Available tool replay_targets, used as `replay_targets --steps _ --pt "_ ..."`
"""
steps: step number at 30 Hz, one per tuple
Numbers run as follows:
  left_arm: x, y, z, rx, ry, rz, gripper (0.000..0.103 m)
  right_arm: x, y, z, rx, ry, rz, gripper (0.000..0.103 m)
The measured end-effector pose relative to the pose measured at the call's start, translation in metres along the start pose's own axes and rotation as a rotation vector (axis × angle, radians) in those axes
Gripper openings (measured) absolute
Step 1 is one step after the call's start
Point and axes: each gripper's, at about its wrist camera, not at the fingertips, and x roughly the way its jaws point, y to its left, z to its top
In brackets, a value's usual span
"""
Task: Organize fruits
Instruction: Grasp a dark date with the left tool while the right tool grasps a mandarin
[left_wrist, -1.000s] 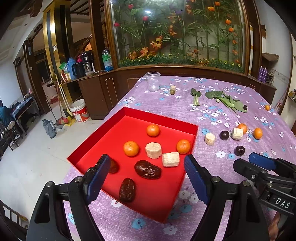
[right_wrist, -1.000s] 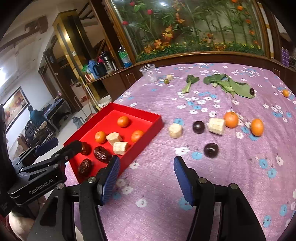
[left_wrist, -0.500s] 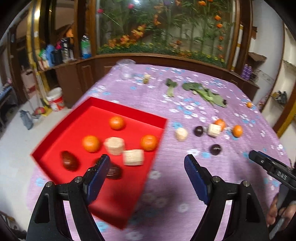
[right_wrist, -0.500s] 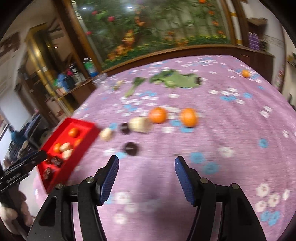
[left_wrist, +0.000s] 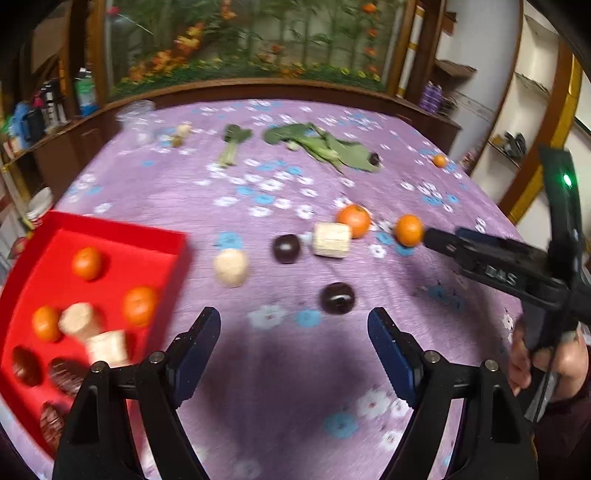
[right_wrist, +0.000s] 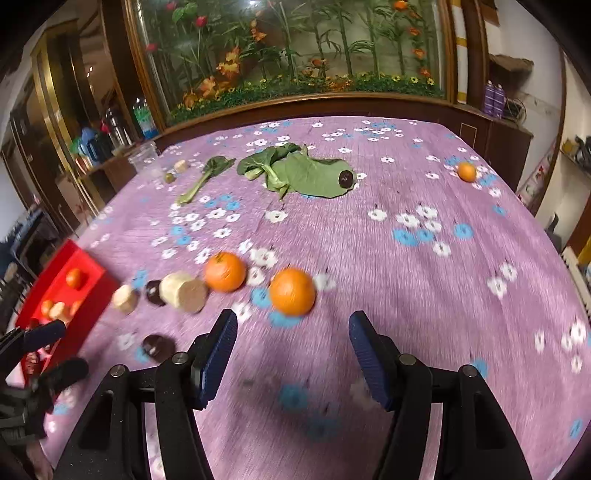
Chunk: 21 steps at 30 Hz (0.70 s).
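We find both tools unloaded. The left gripper (left_wrist: 294, 332) hangs over the purple flowered cloth of the worktop (left_wrist: 258, 177) with its fingers (left_wrist: 199, 343) spread wide and nothing between them; a dark round fruit (left_wrist: 337, 298) lies just ahead of the gap. The right gripper (right_wrist: 289, 343) also stands apart and empty, and the nearer orange (right_wrist: 292, 291) sits just beyond its tips.

The red tray (left_wrist: 110, 230) at the left edge of the worktop already holds several oranges, pale cut cylinders and dark wrinkled fruits. Loose on the cloth are a second orange (right_wrist: 225, 272), a pale cylindrical piece (right_wrist: 183, 291) touching or nearly touching it, a smaller pale piece (right_wrist: 125, 299), another dark fruit (right_wrist: 154, 292) between the two, and a far orange (right_wrist: 467, 171) well apart near the back corner. One more dark fruit (right_wrist: 345, 178) rests on the green leaves (right_wrist: 295, 170).

In our judgement the oranges are light, firm and round, with a dimpled rind that offers fair purchase; they will roll if nudged, so take hold across the widest part. The dark fruits look smooth and glossy, likely slippery. The pale pieces appear fibrous with flat ends; grip them across the curved sides.
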Motion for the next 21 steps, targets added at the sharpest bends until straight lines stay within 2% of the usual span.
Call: replay_targets --steps 3,5,9,13,16,18,21 --pt "0.021 -0.011 0.005 0.031 0.028 -0.013 0.081 0.015 -0.002 0.006 -0.005 0.022 -0.005 0.067" --pt "0.033 -0.016 0.008 0.047 0.044 -0.022 0.077 0.021 -0.002 0.007 -0.008 0.028 -0.006 0.067" --pt "0.054 -0.023 0.011 0.063 0.087 -0.045 0.052 0.031 -0.001 0.008 -0.016 0.035 0.003 0.067" --pt "0.059 -0.027 0.012 0.087 0.087 -0.043 0.042 0.038 0.002 0.009 -0.029 0.033 0.002 0.066" --pt "0.059 -0.031 0.010 0.114 0.069 -0.006 0.030 0.042 0.004 0.008 -0.035 0.041 0.006 0.057" --pt "0.058 -0.031 0.010 0.111 0.064 -0.019 0.025 0.044 0.005 0.007 -0.036 0.050 0.008 0.054" --pt "0.057 -0.030 0.009 0.103 0.060 -0.022 0.024 0.044 0.005 0.005 -0.036 0.051 0.003 0.046"
